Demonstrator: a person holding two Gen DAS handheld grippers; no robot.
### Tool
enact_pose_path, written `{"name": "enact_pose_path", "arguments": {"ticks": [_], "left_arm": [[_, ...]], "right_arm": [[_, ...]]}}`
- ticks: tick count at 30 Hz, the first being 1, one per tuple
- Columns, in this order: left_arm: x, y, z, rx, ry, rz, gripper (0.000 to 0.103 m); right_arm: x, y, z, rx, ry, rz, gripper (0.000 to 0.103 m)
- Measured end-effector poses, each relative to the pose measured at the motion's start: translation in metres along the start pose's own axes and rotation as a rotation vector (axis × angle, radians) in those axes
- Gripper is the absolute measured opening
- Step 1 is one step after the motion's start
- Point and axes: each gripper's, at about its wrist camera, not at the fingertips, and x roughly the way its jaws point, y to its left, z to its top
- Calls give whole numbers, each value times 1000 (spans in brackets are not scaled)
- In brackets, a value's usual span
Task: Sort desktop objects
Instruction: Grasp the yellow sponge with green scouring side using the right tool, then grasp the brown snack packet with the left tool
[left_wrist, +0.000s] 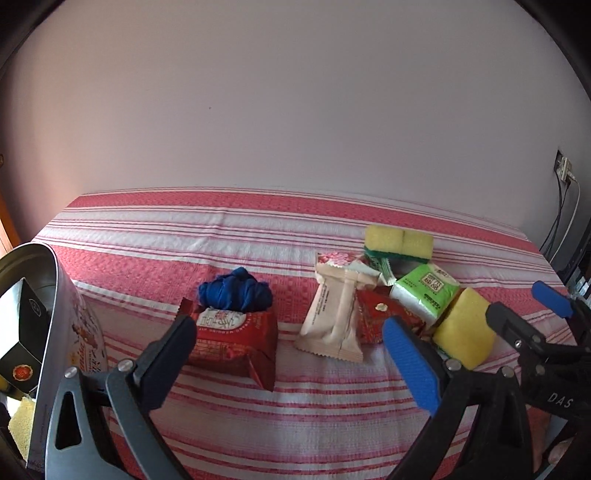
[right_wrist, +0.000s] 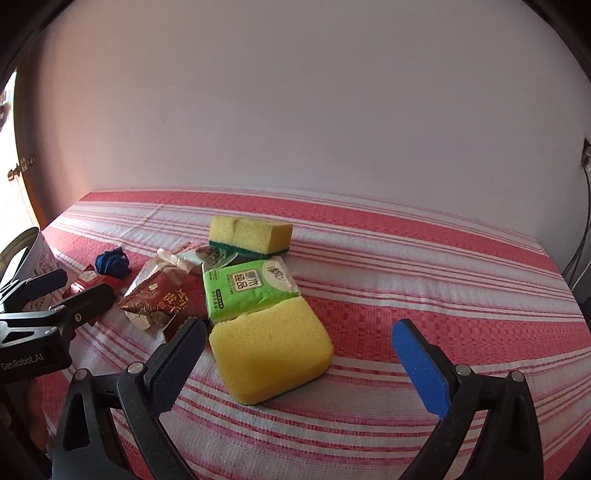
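Red-and-white striped cloth (right_wrist: 406, 258) covers the table under a cluster of small things. In the right wrist view the right gripper (right_wrist: 299, 363) has its jaws spread wide, holding nothing; a plain yellow sponge (right_wrist: 269, 347) lies between its fingers, nearer the 9 o'clock one. A green tissue pack (right_wrist: 247, 291) touches that sponge at its 12 o'clock edge, and a yellow sponge with a green scouring side (right_wrist: 251, 236) sits beyond. Red snack packets (right_wrist: 162, 299) lie at 9 o'clock of the tissues.

In the left wrist view the left gripper (left_wrist: 291, 358) is also wide open and empty. Ahead of it lie a red wet-wipe pack (left_wrist: 236, 339) with a bundled blue cloth (left_wrist: 236, 291) behind, and a cream wrapper (left_wrist: 332, 317). A metal tin (left_wrist: 55, 295) stands at 9 o'clock.
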Motion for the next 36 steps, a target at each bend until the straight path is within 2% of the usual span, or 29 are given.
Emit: {"name": "enact_pose_path", "arguments": {"ticks": [2, 3, 4, 5, 9, 13, 17, 19, 21, 23, 25, 28, 30, 31, 33, 36], "left_arm": [[1, 4, -1, -22, 31, -9, 102], [2, 5, -2, -30, 47, -18, 102], [3, 5, -2, -35, 54, -30, 102], [4, 4, -2, -35, 58, -37, 102], [-2, -5, -4, 16, 31, -28, 102], [-4, -13, -3, 55, 22, -81, 102], [-10, -19, -2, 74, -2, -128, 102], [-7, -33, 0, 119, 5, -119, 102], [-1, -49, 4, 172, 16, -74, 98], [11, -61, 9, 202, 42, -32, 87], [28, -66, 14, 189, 93, -40, 88], [48, -67, 18, 133, 172, -96, 83], [54, -75, 17, 179, 166, -29, 82], [56, -78, 16, 188, 176, -16, 78], [54, -76, 17, 177, 173, -44, 73], [45, -70, 19, 143, 133, -88, 56]], "right_arm": [[15, 8, 0, -37, 72, 14, 101], [19, 11, 0, -46, 99, 13, 95], [24, 11, -1, -46, 121, 15, 81], [27, 10, -1, -38, 139, 28, 76], [28, 5, -2, -14, 137, 58, 74], [12, 3, -6, -10, 87, 39, 73], [-11, -20, -5, 102, -10, 2, 73], [-17, -35, -5, 180, -43, -6, 73], [-21, -49, -5, 252, -57, -5, 73], [-22, -60, -7, 302, -56, 14, 73], [-22, -65, -7, 321, -53, 23, 73], [-23, -62, -6, 311, -48, 17, 73], [-23, -60, -6, 307, -45, 22, 73], [-24, -60, -6, 308, -45, 27, 73], [-22, -59, -5, 314, -47, 30, 73], [-21, -59, -7, 325, -56, 22, 73]]}}
